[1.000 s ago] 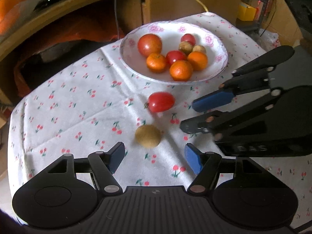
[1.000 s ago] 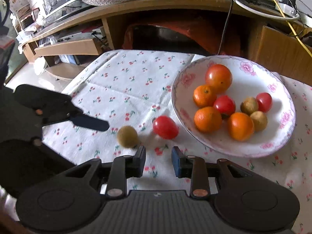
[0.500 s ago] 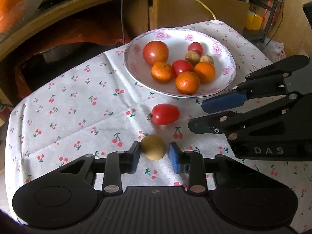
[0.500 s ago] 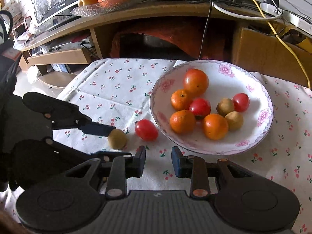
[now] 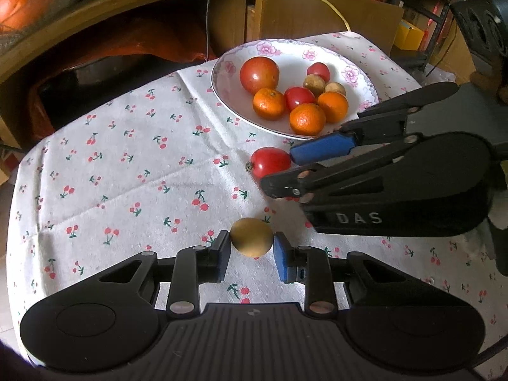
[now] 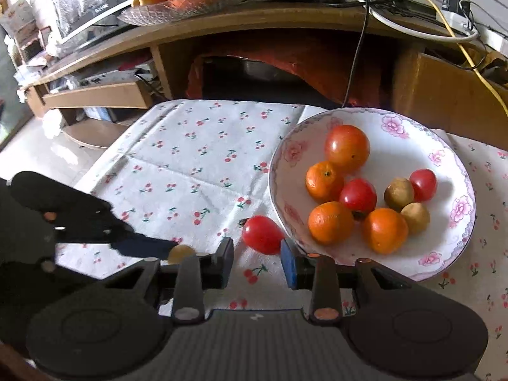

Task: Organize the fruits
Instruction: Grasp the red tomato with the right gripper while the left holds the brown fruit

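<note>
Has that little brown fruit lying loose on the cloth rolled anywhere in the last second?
No. The brown fruit sits by the same printed cherries; the left gripper came forward and shut on it.

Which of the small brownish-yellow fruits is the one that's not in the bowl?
The brown fruit on the cherry-print cloth, pinched between the left gripper's pads. The other two brown ones sit inside the flowered bowl beside the oranges.
</note>
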### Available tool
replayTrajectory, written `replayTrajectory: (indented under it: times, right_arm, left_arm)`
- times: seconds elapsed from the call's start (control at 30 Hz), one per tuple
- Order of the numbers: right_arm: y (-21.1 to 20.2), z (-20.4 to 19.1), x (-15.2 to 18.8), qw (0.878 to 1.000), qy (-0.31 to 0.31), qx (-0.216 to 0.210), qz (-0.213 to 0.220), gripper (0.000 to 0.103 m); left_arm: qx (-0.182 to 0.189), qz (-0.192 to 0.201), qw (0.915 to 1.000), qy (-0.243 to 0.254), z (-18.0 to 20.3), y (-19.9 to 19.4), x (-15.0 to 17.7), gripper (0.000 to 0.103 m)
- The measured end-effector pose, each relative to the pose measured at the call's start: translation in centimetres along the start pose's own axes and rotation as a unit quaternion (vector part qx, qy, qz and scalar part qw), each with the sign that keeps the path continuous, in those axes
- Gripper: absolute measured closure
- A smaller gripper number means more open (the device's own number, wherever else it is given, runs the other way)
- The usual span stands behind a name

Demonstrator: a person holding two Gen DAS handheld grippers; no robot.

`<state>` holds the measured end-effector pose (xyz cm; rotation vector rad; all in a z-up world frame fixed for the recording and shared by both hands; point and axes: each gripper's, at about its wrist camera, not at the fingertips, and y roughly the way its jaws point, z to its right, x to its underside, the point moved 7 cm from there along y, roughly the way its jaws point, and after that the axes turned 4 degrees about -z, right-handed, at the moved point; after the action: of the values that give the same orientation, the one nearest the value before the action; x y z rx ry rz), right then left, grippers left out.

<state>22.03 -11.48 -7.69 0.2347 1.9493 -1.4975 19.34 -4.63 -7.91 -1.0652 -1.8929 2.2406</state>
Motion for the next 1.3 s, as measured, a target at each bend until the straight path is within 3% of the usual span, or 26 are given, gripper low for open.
replayTrajectory:
  times: [0.2, 0.37, 0.6, 0.83, 0.9, 1.03, 1.3]
  right_arm:
    - [0.4, -0.8, -0.4, 1.000, 0.019, 0.005, 0.009, 0.045]
    - [1.3, -1.9, -0.4, 1.000, 0.022, 0.012, 0.006, 0.033]
    - [-0.1, -2.6, -0.3, 0.998, 0.032, -0.052, -0.005, 0.033]
    - [0.9, -2.7, -1.6, 1.000, 0.005, 0.003, -0.005, 0.033]
    - [1.8, -2.9, -1.5, 1.000, -0.004, 0.011, -0.016, 0.036]
    - [2.2, -2.6, -1.2, 0.999, -0.001, 0.026, -0.020, 0.057]
    - [-1.4, -1.0, 0.5, 0.999, 0.013, 0.028, -0.009, 0.058]
  left_arm:
    - [0.002, -0.004, 1.0000, -0.006, -0.5, 0.0, 0.3, 0.064]
    - [0.001, -0.005, 1.0000, -0.004, -0.7, -0.1, 0.7, 0.063]
    - [0.001, -0.004, 0.9999, -0.009, -1.1, -0.4, 1.1, 0.063]
    - [0.001, -0.006, 1.0000, -0.007, -0.8, -0.2, 1.0, 0.060]
    - [0.002, -0.005, 1.0000, -0.007, -0.9, -0.3, 1.0, 0.060]
    - [0.003, -0.005, 0.9999, -0.012, -1.0, -0.3, 1.1, 0.060]
    - [-0.013, -0.003, 0.9999, -0.008, -0.4, -0.7, 1.6, 0.061]
